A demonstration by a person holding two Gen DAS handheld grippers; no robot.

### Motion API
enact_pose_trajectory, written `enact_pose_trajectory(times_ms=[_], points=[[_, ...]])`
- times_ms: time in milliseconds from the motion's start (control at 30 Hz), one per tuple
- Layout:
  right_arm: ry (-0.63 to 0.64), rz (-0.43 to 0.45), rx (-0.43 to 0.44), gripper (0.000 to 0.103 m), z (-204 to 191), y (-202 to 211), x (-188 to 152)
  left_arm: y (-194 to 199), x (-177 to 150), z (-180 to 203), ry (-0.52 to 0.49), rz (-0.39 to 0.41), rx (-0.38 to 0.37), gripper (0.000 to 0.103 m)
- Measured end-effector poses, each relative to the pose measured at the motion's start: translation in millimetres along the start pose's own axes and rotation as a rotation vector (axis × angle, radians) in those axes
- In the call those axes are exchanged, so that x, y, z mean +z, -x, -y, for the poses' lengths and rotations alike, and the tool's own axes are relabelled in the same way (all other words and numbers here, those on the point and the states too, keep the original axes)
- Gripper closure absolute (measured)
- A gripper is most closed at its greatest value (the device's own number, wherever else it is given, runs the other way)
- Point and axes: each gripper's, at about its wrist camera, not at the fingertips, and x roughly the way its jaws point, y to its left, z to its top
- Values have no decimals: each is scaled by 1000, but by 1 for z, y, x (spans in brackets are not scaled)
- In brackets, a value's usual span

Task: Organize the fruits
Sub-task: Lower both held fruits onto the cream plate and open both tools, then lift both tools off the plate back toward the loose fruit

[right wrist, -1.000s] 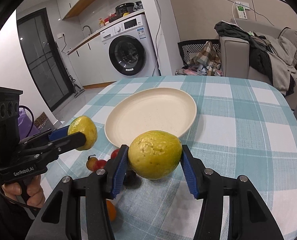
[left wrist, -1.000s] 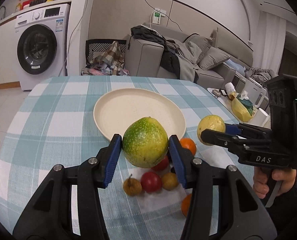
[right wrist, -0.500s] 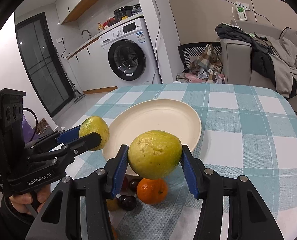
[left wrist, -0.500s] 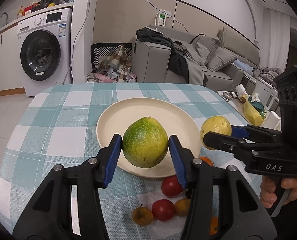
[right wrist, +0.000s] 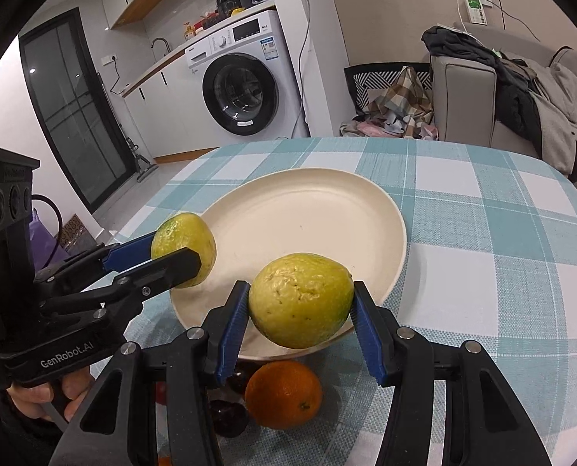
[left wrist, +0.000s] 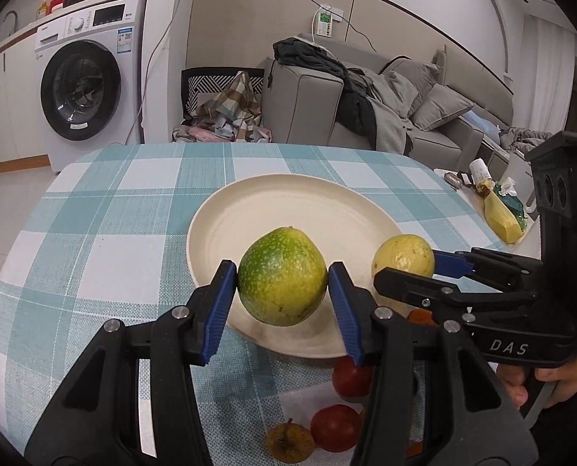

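My left gripper (left wrist: 282, 285) is shut on a green speckled fruit (left wrist: 282, 268), held above the near rim of the cream plate (left wrist: 288, 209). My right gripper (right wrist: 300, 306) is shut on a yellow dimpled fruit (right wrist: 302, 295), over the plate's (right wrist: 307, 213) near right rim. Each view shows the other gripper beside it: the right gripper (left wrist: 405, 268) with its yellow fruit (left wrist: 403, 250), and the left gripper (right wrist: 181, 250) with its green fruit (right wrist: 179, 233). Nothing lies on the plate.
Loose fruit lies on the checked tablecloth (left wrist: 113, 256) near the plate: red ones (left wrist: 348, 378), a brownish one (left wrist: 288, 442), an orange (right wrist: 284, 394) and dark ones (right wrist: 226, 419). A washing machine (left wrist: 82, 89) and a sofa (left wrist: 405, 116) stand beyond the table.
Both grippers have moved forward toward the plate with their fruits. The fruits now hang over its near rim, and the loose fruit has slid lower in both views.
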Motion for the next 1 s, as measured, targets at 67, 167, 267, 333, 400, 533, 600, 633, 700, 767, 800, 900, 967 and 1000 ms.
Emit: enact_pose_trajectory(times_ms=[67, 167, 267, 333, 400, 533, 600, 633, 700, 767, 800, 900, 967, 1000], points=[[-5, -6, -4, 50, 1, -3, 0, -3, -3, 1, -8, -12, 5, 57], [-2, -2, -7, 50, 0, -4, -2, -7, -5, 5, -36, -16, 20, 57], [7, -6, -11, 50, -2, -6, -2, -11, -5, 7, -40, -32, 16, 57], [14, -4, -15, 50, -3, -7, -2, -12, -5, 7, -39, -38, 18, 57], [14, -1, -16, 50, -3, -8, -2, -15, -5, 5, -31, -48, 17, 57], [26, 1, -21, 50, -5, -8, -4, -22, -5, 0, -14, -86, 25, 57], [26, 4, -24, 50, -5, -7, -4, -23, -5, -2, -4, -87, 20, 57], [21, 10, -32, 49, -4, -6, -3, -22, -6, -3, -1, -87, 17, 57], [11, 23, -51, 49, -2, -3, -3, -22, -6, -3, -2, -86, 24, 57], [7, 31, -60, 48, 0, 0, -2, -19, -6, -1, -7, -71, 39, 56], [5, 35, -62, 48, 1, 1, -2, -17, -6, -1, -7, -63, 43, 52], [5, 37, -80, 24, 2, 6, -4, -10, -7, -2, -2, -56, 59, 20], [9, 51, -87, 18, 2, 12, -6, -1, -8, -4, 2, -36, 72, 12], [5, 53, -88, 15, 3, 15, -7, 3, -9, -6, 5, -32, 69, 7]])
